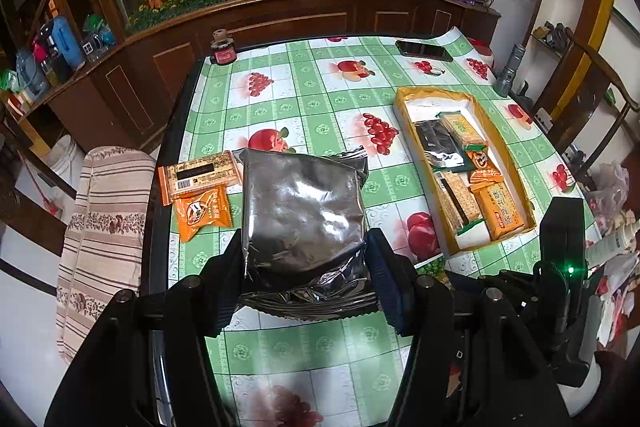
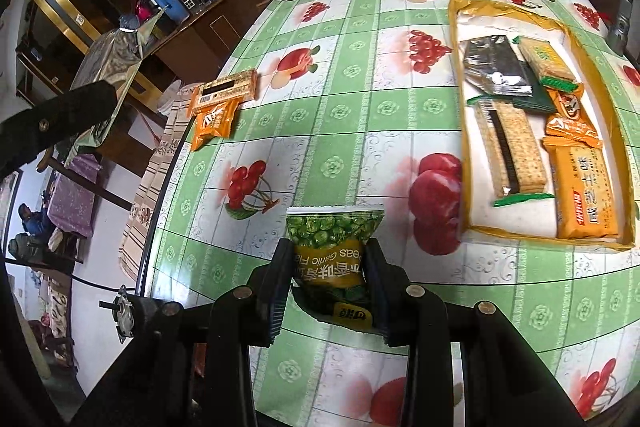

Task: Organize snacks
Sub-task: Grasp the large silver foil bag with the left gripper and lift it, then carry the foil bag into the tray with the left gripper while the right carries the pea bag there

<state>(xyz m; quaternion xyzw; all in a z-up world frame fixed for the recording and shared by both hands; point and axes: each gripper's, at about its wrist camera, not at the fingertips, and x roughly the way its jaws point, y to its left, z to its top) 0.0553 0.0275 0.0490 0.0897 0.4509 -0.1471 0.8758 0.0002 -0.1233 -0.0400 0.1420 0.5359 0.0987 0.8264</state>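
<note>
Left gripper (image 1: 306, 259) is closed across the lower part of a silver foil bag (image 1: 304, 203), which is held up off the counter (image 1: 320, 347); right gripper (image 2: 326, 275) is clamped on a green pea pouch (image 2: 334, 251) by its lower half, also lifted. Both packs are judged light and air-puffed: the foil film looks slick and crumples under the pads, so a grip across the body beats the thin sealed edge, and squeeze should be kept modest since contents are probably brittle. The pea pouch is narrower and held more squarely, so slip is judged less likely. Further out on the counter, an orange snack packet (image 1: 204, 213) and a cracker bar (image 1: 200, 177) lie touching each other near the left edge, ungrasped. Beyond to the right, the yellow tray (image 2: 456, 107) already holds several flat cracker packs and a dark pouch; free space is seen at its far end. A phone (image 1: 424, 50) lies at the far edge.
</note>
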